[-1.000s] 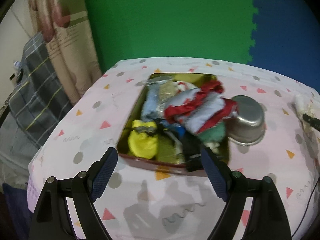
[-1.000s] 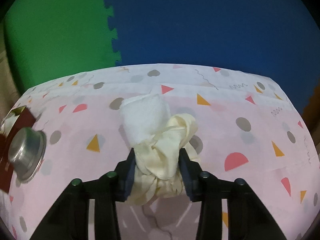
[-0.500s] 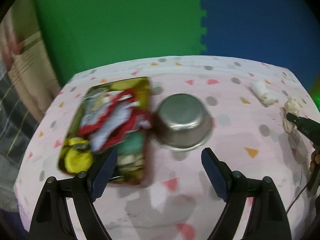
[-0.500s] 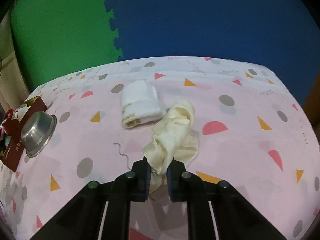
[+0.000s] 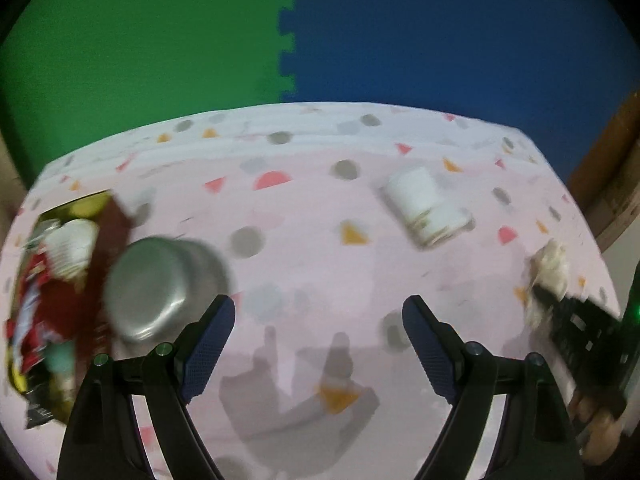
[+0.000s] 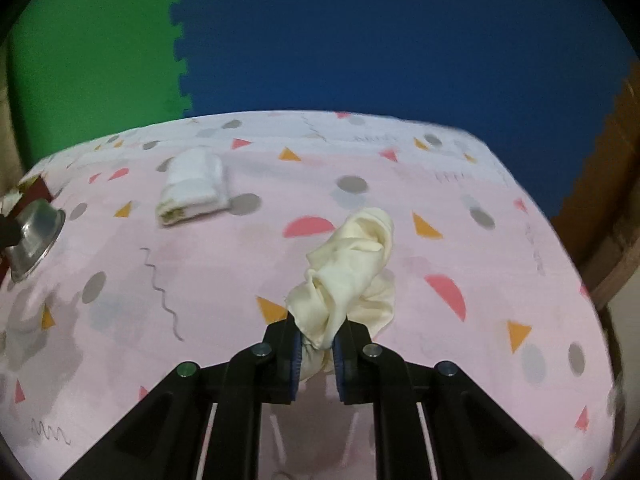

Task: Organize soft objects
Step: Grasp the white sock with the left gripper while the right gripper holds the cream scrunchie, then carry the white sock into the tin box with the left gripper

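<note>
Pinching the cream cloth now, right fingers have closed; left fingers stay spread.

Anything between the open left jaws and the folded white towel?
Nothing visible. The left gripper is open with only bare pink tablecloth between it and the folded white towel. The steel bowl sits off to its left, out of that line.

A worktop covered with a pink patterned cloth is seen carrying a folded white towel, a crumpled cream cloth, an upturned metal bowl and, just beside the bowl, a tray filled with soft things.
</note>
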A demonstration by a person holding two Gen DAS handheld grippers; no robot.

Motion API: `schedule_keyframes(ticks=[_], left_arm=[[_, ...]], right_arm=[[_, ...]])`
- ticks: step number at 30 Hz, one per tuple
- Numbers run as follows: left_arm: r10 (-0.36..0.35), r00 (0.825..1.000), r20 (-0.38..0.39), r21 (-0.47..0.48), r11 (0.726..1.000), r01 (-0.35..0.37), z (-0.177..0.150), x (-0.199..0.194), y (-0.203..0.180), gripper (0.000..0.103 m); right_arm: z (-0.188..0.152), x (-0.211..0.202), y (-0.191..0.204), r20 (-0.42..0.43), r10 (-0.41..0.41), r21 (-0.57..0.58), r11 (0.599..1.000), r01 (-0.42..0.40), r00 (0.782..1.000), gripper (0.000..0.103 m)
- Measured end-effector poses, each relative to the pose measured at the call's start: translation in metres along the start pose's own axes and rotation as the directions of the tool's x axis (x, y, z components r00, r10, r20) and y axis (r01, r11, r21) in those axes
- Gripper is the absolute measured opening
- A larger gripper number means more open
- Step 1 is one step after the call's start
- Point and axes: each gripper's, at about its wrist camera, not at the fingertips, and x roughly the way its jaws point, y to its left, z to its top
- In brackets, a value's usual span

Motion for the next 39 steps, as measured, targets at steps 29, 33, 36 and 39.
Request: schedule_keyframes(ticks=[29, 33, 36, 39], left_arm=[[-0.143, 0.982, -0.127, -0.005, 0.99, 0.143, 0.056, 0.115, -0.078, 0.031], [-0.14, 0.983, -0.119, 0.023, 0.989, 0.144, 0.049, 0.109, -0.076, 0.026], [-0.126, 0.986, -0.111, 0.054, 0.99, 0.132, 0.043, 0.103, -0.076, 0.024], [-0.127, 0.985, -0.115, 0.058, 0.989, 0.134, 0.036, 0.096, -0.071, 0.023]], right_arm=[[-0.001, 0.012, -0.019, -0.037, 0.096, 0.088, 0.992, -0.093, 0.995, 0.013], [0.0, 0.012, -0.019, -0.037, 0.097, 0.088, 0.992, -0.093, 0.995, 0.013], [-0.001, 0.011, -0.019, -0.037, 0.097, 0.088, 0.992, -0.093, 0.995, 0.013], [-0.001, 0.011, -0.019, -0.038, 0.098, 0.089, 0.992, -0.094, 0.994, 0.013]])
